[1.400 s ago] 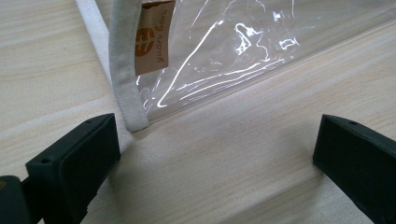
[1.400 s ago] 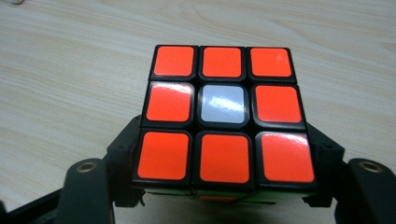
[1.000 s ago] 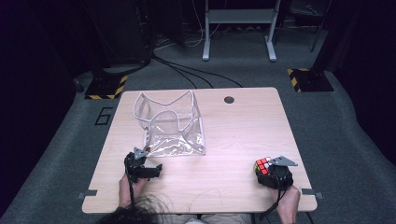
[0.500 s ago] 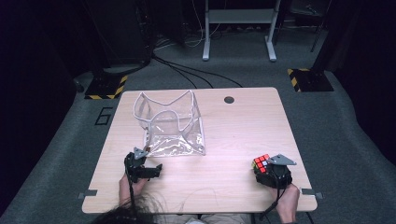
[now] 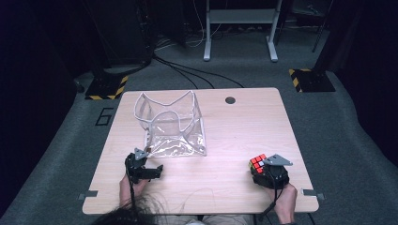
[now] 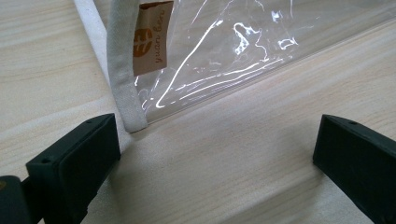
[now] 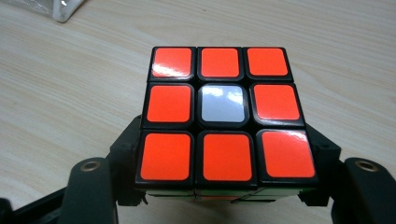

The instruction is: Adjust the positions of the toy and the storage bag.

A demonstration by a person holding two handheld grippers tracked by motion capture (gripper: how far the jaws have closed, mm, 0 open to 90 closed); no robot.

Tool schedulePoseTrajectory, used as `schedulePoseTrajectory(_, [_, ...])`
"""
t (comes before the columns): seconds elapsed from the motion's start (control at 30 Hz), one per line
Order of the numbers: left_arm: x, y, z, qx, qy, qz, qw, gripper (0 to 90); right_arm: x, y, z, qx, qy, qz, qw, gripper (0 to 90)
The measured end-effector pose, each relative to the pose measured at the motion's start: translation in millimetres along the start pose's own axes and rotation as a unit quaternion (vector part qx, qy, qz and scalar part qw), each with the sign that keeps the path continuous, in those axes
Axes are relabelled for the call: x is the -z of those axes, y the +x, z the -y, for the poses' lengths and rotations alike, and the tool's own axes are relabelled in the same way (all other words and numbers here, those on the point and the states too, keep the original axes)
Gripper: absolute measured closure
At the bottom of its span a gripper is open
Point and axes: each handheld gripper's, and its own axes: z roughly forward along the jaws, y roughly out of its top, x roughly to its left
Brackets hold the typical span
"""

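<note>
A clear plastic bag with white trim stands open on the wooden table, left of centre. My left gripper sits just in front of the bag's near left corner. In the left gripper view its jaws are open on bare wood, with the bag's white seam and brown label just ahead of the left jaw. My right gripper is near the front right edge, shut on a Rubik's cube. The cube shows an orange-red face with a white centre, held between the black jaws.
A round cable hole is in the table's far edge. A desk frame, cables and yellow-black striped feet are on the grey floor beyond the table. The person's hands hold both grippers at the near edge.
My right gripper has carried the cube a little to the left and away from the near edge. The left gripper and the bag have stayed put.
</note>
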Motion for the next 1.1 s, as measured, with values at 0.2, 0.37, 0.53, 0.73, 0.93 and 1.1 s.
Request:
schedulePoseTrajectory(0.2, [0.0,0.0,0.0,0.0,0.0,0.0,1.0,0.5,-1.0,5.3,-2.5,0.01,0.001,-0.004,0.9999,33.0])
schedulePoseTrajectory(0.37, [0.1,0.1,0.0,-0.001,0.001,0.0,1.0,0.5,-2.6,12.0,-5.9,0.02,-0.001,-0.012,0.9997,33.0])
schedulePoseTrajectory(0.53, [0.1,0.1,0.0,-0.001,0.001,0.0,1.0,0.5,-5.2,18.4,-9.3,0.033,-0.002,-0.018,0.9993,33.0])
schedulePoseTrajectory(0.73, [0.2,0.1,0.0,-0.001,0.001,0.001,1.0,0.5,-7.9,25.6,-11.7,0.04,-0.002,-0.028,0.9988,33.0])
schedulePoseTrajectory(0.93, [0.2,0.0,0.0,-0.001,0.001,0.001,1.0,0.5,-12.4,34.9,-16.2,0.051,-0.003,-0.04,0.9979,33.0])
schedulePoseTrajectory(1.1, [0.2,0.1,0.0,-0.002,0.001,0.001,1.0,0.5,-15.0,41.2,-18.7,0.053,-0.002,-0.046,0.9975,33.0])
